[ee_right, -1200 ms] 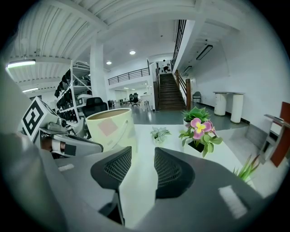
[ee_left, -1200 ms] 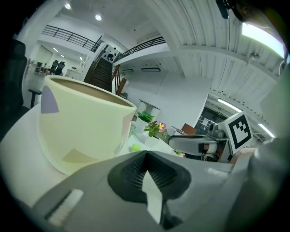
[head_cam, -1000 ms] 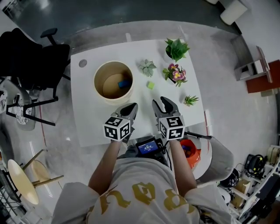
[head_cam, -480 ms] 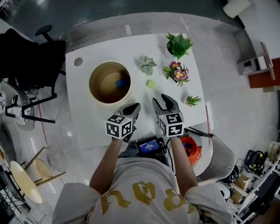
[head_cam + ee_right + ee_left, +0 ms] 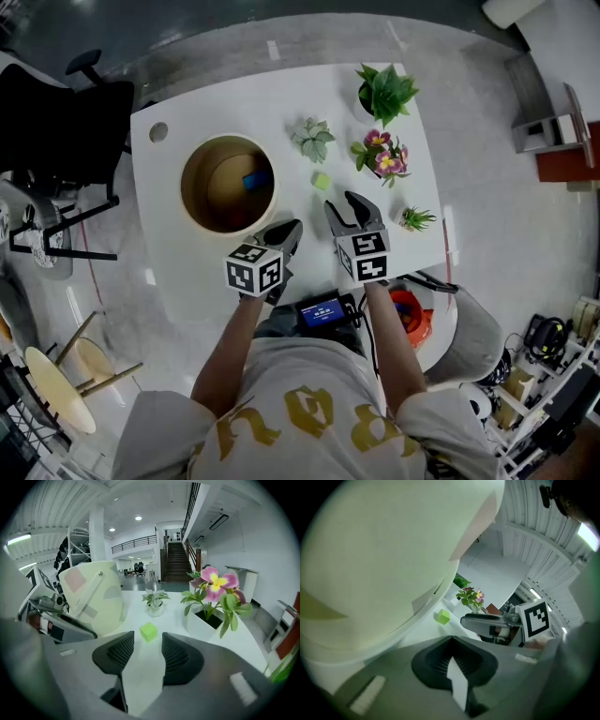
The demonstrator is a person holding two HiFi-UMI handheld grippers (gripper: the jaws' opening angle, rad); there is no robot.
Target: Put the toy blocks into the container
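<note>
A small green block [image 5: 322,180] lies on the white table [image 5: 187,272], right of the round tan container [image 5: 192,208]. A blue block [image 5: 255,180] lies inside the container. My right gripper [image 5: 343,206] is just short of the green block [image 5: 148,631], which shows beyond the gap of its jaws. Its jaws have just been opening and nothing is between them [image 5: 147,641]. My left gripper [image 5: 289,230] is beside the container's wall [image 5: 370,564]. Its pads [image 5: 440,660] meet at the tips with nothing in them.
Potted plants stand along the table's right side: a pale succulent [image 5: 313,139], a pink flower [image 5: 382,155], a leafy green plant [image 5: 384,92] and a small sprout [image 5: 413,219]. A black office chair [image 5: 66,122] is left of the table.
Both grippers have come down a little toward the table. The right gripper is nearer the green block and its jaws stand wider. The left gripper stays shut.
</note>
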